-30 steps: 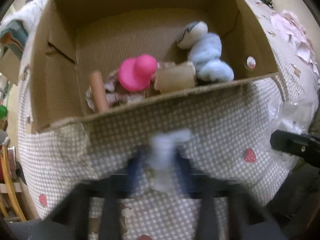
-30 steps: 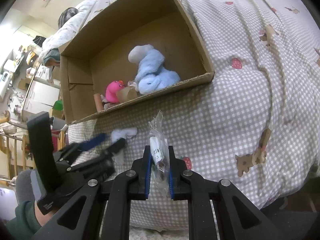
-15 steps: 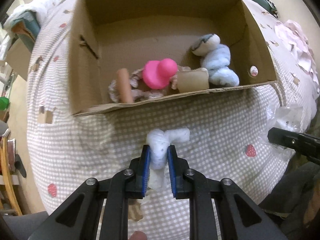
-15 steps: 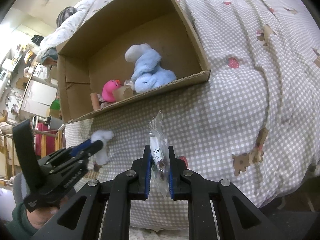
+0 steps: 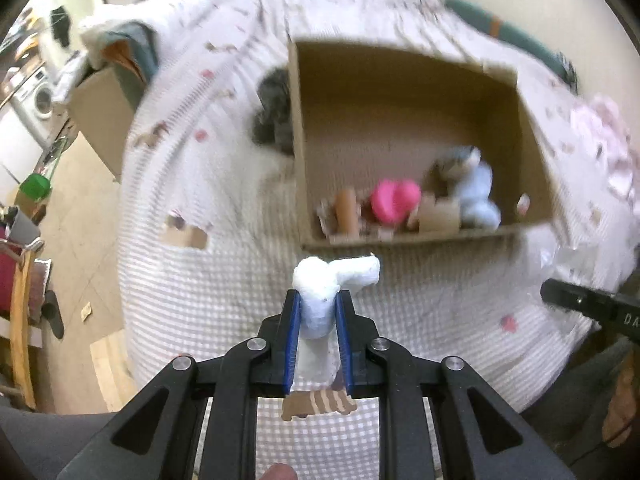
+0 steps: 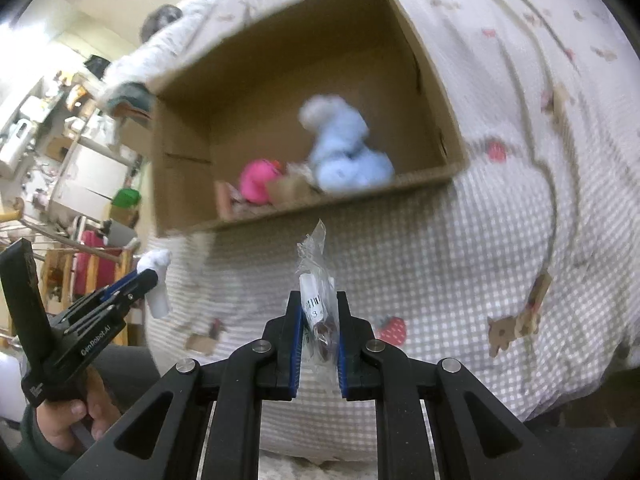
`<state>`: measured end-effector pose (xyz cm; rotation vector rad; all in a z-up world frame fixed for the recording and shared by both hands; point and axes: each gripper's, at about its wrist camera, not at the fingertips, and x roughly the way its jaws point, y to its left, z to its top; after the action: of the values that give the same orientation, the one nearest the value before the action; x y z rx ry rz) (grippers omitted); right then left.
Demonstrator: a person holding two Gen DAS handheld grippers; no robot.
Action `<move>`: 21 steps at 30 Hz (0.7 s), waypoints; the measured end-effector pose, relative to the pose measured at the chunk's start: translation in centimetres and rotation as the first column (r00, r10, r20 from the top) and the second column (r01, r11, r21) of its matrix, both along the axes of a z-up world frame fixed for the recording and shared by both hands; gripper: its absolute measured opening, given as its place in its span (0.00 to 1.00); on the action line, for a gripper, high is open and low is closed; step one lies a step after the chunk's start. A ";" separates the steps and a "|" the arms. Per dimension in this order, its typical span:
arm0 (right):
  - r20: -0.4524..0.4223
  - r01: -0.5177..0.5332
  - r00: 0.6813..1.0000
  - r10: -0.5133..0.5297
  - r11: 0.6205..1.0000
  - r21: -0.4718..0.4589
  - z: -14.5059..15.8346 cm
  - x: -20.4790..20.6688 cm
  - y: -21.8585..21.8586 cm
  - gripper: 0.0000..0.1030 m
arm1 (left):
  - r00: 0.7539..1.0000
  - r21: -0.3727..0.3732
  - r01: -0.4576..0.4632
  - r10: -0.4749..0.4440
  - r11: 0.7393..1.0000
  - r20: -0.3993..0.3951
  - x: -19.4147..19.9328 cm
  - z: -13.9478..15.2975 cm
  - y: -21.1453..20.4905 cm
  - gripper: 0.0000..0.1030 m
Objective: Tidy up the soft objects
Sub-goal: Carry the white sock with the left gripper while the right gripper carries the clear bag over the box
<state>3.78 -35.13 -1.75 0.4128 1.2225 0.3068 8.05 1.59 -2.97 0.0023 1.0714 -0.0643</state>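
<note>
The left gripper (image 5: 317, 312) is clenching its jaws on a white soft toy (image 5: 326, 284), carrying it above the bed (image 5: 224, 296) toward the cardboard box (image 5: 404, 120) where other plush things are collecting, while the right gripper (image 6: 319, 320) is pinching a plastic packet (image 6: 318, 292).

white plush (image 5: 320, 288): pinched, lifted | clear packet (image 6: 318, 304): pinched upright | box (image 5: 400, 240): pink, blue toys inside

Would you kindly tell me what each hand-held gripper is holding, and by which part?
Left hand-held gripper: white soft toy, gripped mid-body. Right hand-held gripper: clear plastic packet, gripped at its lower half.
</note>
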 end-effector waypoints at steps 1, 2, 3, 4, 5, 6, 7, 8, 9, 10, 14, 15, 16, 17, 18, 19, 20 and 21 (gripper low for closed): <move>0.024 -0.002 1.000 0.002 1.000 0.002 0.9 -0.1 0.0 0.15 | 1.000 -0.007 -0.008 0.008 1.000 0.020 -0.1 1.0 0.1 0.16; 0.045 -0.004 0.999 0.004 1.000 -0.002 1.9 -0.2 -0.1 0.15 | 0.999 -0.002 -0.010 0.010 1.000 0.038 -0.3 1.7 0.1 0.16; 0.062 -0.003 0.998 0.003 1.000 -0.012 2.8 -0.3 -0.1 0.15 | 0.998 0.013 -0.012 0.011 1.000 0.066 -0.4 2.8 0.1 0.16; 0.078 -0.001 0.997 0.002 1.000 -0.012 3.6 -0.3 -0.2 0.15 | 0.996 0.024 -0.013 0.011 1.000 0.086 -0.5 3.5 0.3 0.16; 0.089 -0.001 0.996 0.002 1.000 -0.005 4.3 -0.3 -0.3 0.15 | 0.995 0.022 -0.011 0.009 1.000 0.098 -0.7 4.0 0.1 0.16; 0.103 -0.001 0.995 0.001 1.000 -0.003 5.0 -0.2 -0.4 0.15 | 0.994 0.016 -0.007 0.006 1.000 0.110 -0.6 4.8 0.0 0.16; 0.117 0.000 0.993 0.001 1.000 -0.008 5.7 -0.2 -0.6 0.15 | 0.993 0.015 -0.007 0.005 1.000 0.118 -0.1 5.4 -0.4 0.16; 0.128 0.000 0.992 0.002 1.000 -0.012 6.4 -0.1 -0.7 0.15 | 0.991 0.010 -0.010 0.008 1.000 0.134 0.0 6.3 -0.3 0.16; 0.138 -0.001 0.990 0.003 1.000 -0.014 6.9 0.0 -1.0 0.15 | 0.990 0.005 -0.012 0.011 1.000 0.141 0.1 7.1 -0.4 0.16; 0.149 -0.002 0.989 0.004 1.000 -0.018 7.6 0.2 -1.2 0.15 | 0.989 -0.010 -0.015 0.016 1.000 0.150 0.4 7.8 -0.2 0.16; 0.193 -0.004 0.981 0.009 1.000 -0.026 9.9 1.1 -2.0 0.15 | 0.987 -0.053 -0.029 0.037 0.998 0.155 1.8 9.4 0.2 0.16; 0.201 -0.003 0.980 0.008 1.000 -0.027 10.4 1.5 -2.1 0.15 | 0.987 -0.056 -0.028 0.036 0.998 0.157 2.3 9.7 0.2 0.16; 0.208 -0.001 0.978 0.006 1.000 -0.026 10.8 1.9 -2.2 0.15 | 0.986 -0.051 -0.027 0.035 0.998 0.161 2.7 9.9 0.0 0.16; 0.213 0.000 0.977 0.005 1.000 -0.025 11.1 2.3 -2.2 0.15 | 0.986 -0.048 -0.025 0.033 0.999 0.165 3.0 10.2 -0.1 0.16; 0.216 0.002 0.976 0.003 1.000 -0.025 11.3 2.7 -2.3 0.15 | 0.985 -0.046 -0.022 0.030 0.999 0.168 3.4 10.3 -0.2 0.16; 0.218 0.002 0.976 0.003 1.000 -0.026 11.5 3.2 -2.3 0.15 | 0.985 -0.046 -0.020 0.028 0.999 0.170 3.8 10.4 -0.4 0.16; 0.219 0.002 0.976 0.004 1.000 -0.028 11.5 3.5 -2.2 0.15 | 0.985 -0.046 -0.018 0.026 0.999 0.171 4.1 10.4 -0.5 0.16; 0.221 0.002 0.975 0.005 1.000 -0.030 11.5 4.0 -2.2 0.15 | 0.985 -0.048 -0.015 0.023 0.999 0.172 4.6 10.4 -0.7 0.16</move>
<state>7.76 -37.30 9.75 0.3419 1.0086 0.3260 12.63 0.85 7.47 -0.0433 0.8964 -0.0705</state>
